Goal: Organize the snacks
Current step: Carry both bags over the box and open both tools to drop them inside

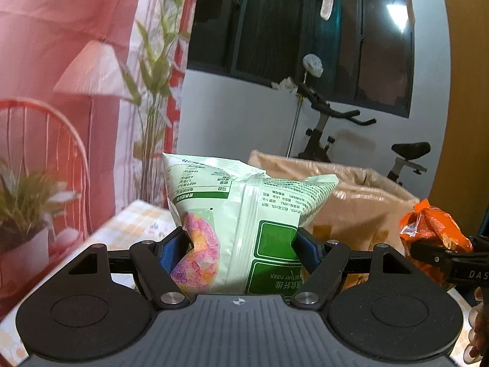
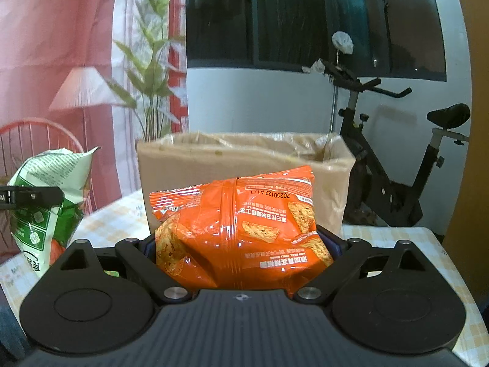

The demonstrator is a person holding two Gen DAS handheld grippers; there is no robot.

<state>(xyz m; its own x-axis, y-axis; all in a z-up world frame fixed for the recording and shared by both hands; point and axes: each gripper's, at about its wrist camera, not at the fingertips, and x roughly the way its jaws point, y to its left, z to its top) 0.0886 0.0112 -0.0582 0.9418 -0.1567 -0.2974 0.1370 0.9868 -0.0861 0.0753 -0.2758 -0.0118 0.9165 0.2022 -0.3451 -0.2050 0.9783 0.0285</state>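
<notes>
**Both claws loaded, box ahead**

Left gripper [image 1: 243, 249] is clenched on a pale green, puffy plastic snack bag with a pink doughnut picture [image 1: 241, 214], blue pads pinching its lower half from both sides. Bag stands upright and fills the middle of the left wrist view, print upside down, so it seems to be gripped by what would be its top end. Held off the table as far as I can tell.

Right gripper [image 2: 244, 249] is clamped on a glossy orange crinkled chip bag [image 2: 241, 229], same kind of side pinch, bag bulging up above the fingers, print also inverted. From the left wrist view this orange bag shows at the far right edge; from the right wrist view the green bag sits at the left edge, so the two bags are side by side, apart, not touching.

Open brown cardboard box lined with clear plastic [image 2: 244, 165] stands on the far part of the pale yellow checked tablecloth [image 2: 397, 238], straight ahead of the right claw and ahead-right of the left one. Top is open, facing up.

Judgement: both bags are carried high and pointed at the box, likely so they can clear its rim and drop in. Step looks like transport to the box, neither bag in it yet. Risk: slippery air-filled bags could squirm out of a side pinch.
</notes>
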